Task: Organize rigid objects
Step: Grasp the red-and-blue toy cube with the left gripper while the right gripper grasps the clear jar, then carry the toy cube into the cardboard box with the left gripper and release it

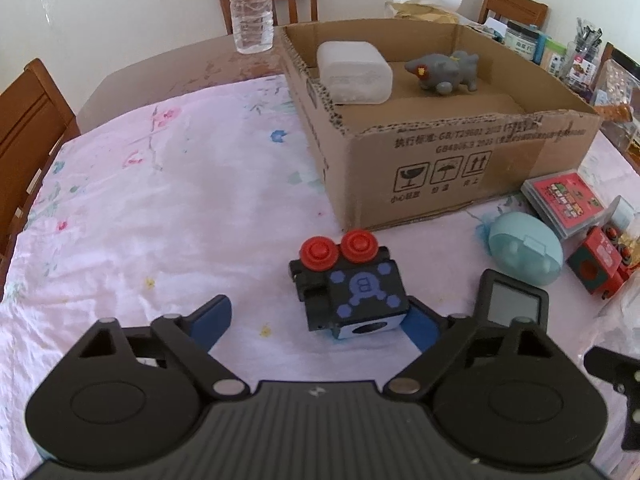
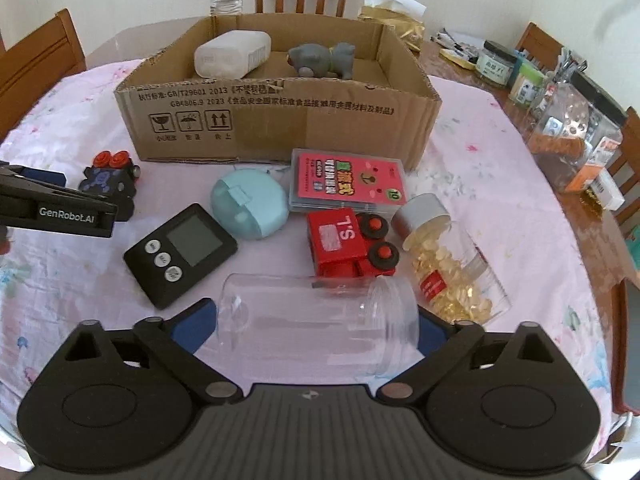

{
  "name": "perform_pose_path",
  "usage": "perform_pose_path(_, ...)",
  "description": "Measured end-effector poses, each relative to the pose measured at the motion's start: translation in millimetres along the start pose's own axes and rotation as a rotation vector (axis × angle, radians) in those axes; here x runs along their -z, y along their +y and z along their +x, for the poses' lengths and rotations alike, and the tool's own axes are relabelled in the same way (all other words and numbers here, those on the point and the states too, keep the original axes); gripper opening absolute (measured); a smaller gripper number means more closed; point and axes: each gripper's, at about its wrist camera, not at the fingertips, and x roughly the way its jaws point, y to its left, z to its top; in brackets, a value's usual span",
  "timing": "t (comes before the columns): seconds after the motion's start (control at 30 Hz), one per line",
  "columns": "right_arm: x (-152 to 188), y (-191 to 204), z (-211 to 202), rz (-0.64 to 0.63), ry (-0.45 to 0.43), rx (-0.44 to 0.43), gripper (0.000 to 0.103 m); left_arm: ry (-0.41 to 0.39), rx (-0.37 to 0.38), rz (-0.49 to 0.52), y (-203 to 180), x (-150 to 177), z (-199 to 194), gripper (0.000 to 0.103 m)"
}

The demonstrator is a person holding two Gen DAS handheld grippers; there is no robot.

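Left claw [image 1: 320,322] spread around black toy block [image 1: 349,292] before cardboard box [image 1: 460,160], right claw [image 2: 316,326] spread around clear jar [image 2: 320,316] lying nearer than that box

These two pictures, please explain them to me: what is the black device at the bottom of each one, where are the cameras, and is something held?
Each black device is a hand-held gripper with two blue-tipped fingers; a person carries one in each hand. A camera on each looks along its fingers.

Left view: the left gripper stands open around a black toy block with red knobs, touching only one side.

Right view: the right gripper brackets a clear jar lying on its side; a firm grip is not evident.

The pink tablecloth also carries a timer, a red toy truck, and a cardboard box.
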Motion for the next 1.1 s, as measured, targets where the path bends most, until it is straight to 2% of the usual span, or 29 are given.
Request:
perform_pose_path(0.07,0,-1,0,-0.005,0.002,0.006,0.094,-0.002,0.001,-0.001,0,-1,-1,0.086)
perform_pose_path(0.17,0,-2,0,0.0,0.004,0.004,0.094,0.002,0.017,-0.004,-1,-3,0,0.076)
perform_pose_path(0.43,-2,-1,1,0.002,0.015,0.007,0.096,0.001,0.016,-0.004,-2,-7,2,0.075)
perform_pose_path(0.53,-2,-1,3,0.005,0.027,0.006,0.095,0.004,0.026,-0.009,-1,-7,2,0.072)
perform_pose_path(0.7,-4,-3,3,0.001,0.04,0.006,0.094,0.016,0.055,0.002,-1,-8,1,0.051)
perform_pose_path(1.1,-12,-10,-12,-0.082,0.024,-0.021,0.094,0.032,0.08,0.07,5,-12,-12,0.05)
